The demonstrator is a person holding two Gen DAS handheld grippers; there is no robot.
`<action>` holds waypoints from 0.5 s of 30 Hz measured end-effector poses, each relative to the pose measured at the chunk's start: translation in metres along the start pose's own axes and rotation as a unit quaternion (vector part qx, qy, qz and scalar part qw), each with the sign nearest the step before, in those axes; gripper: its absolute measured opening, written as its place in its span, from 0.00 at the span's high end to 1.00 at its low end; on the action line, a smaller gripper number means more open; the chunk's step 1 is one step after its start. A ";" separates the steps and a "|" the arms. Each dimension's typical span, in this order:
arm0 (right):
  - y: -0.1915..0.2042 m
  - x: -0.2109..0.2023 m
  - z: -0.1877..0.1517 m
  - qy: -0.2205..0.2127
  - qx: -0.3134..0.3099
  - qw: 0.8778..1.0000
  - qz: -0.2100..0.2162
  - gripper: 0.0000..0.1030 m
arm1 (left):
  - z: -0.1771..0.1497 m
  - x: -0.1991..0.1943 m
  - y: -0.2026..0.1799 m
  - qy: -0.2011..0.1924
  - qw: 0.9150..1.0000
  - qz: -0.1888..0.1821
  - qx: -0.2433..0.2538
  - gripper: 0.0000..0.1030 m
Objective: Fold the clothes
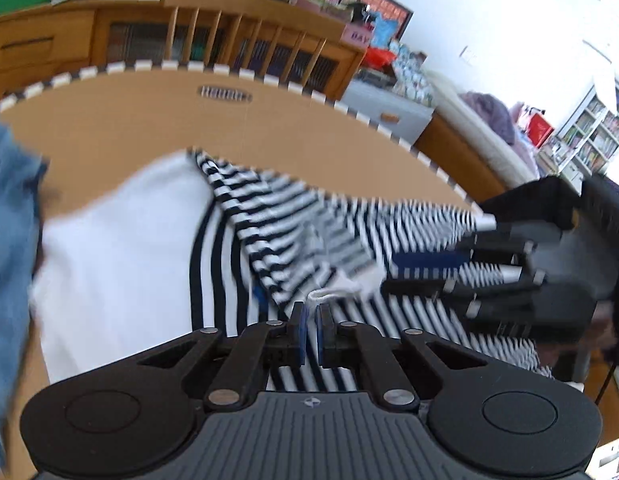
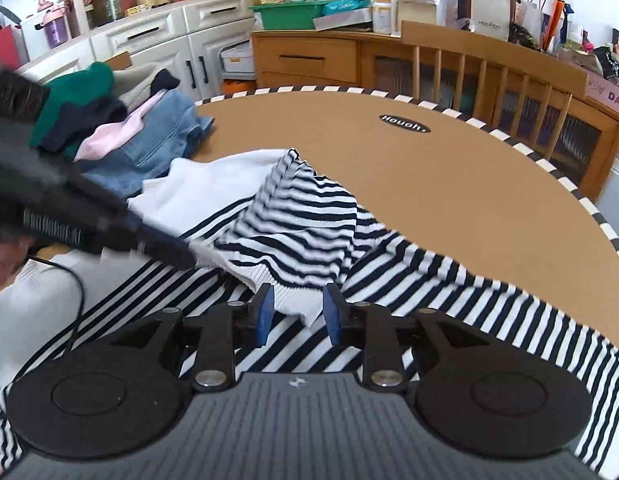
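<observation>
Lying across the worktop point(image 2: 449, 168), the striped sweater point(image 2: 301, 220) stretches left-right; left gripper point(image 1: 310, 312) fingers pinch its white hem, right gripper point(image 2: 297, 304) fingers spread around the cuff.

- Striped sweater point(image 2: 305, 240): knitted cloth, ribbed hem, matt.
- Table mat point(image 2: 449, 184): smooth, matt, cork-brown.
- Right gripper point(image 2: 297, 312): matt black plastic, metal rivets, blue pads.
- Jeans point(image 2: 157, 148): faded denim.
- Chair point(image 2: 485, 68): varnished wood.

Bare table point(image 2: 449, 184) lies open from twelve to two o'clock of the striped sweater point(image 2: 309, 232). At ten o'clock, a clothes pile point(image 2: 121, 136) blocks passage; a chair point(image 2: 489, 68) stands beyond the rim.
</observation>
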State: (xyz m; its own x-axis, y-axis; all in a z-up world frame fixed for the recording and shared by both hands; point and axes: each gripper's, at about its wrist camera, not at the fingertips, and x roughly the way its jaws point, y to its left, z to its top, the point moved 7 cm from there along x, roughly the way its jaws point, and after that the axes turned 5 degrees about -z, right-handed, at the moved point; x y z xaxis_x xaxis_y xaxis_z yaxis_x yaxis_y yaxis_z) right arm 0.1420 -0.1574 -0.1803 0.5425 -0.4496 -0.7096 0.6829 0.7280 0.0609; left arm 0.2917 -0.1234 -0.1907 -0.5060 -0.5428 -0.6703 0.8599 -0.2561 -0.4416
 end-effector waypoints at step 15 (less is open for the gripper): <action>-0.033 0.030 -0.017 0.057 0.196 0.979 0.025 0.90 | 0.007 0.018 0.007 -0.023 0.994 0.028 -0.103 0.74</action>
State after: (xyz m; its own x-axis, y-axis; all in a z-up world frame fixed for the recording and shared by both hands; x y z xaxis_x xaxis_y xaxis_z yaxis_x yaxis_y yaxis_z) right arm 0.1279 -0.1862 -0.2155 0.5370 -0.3413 -0.7715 0.8041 0.4837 0.3457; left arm 0.2892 -0.1408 -0.2023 -0.4509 -0.5884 -0.6712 0.8518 -0.0590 -0.5205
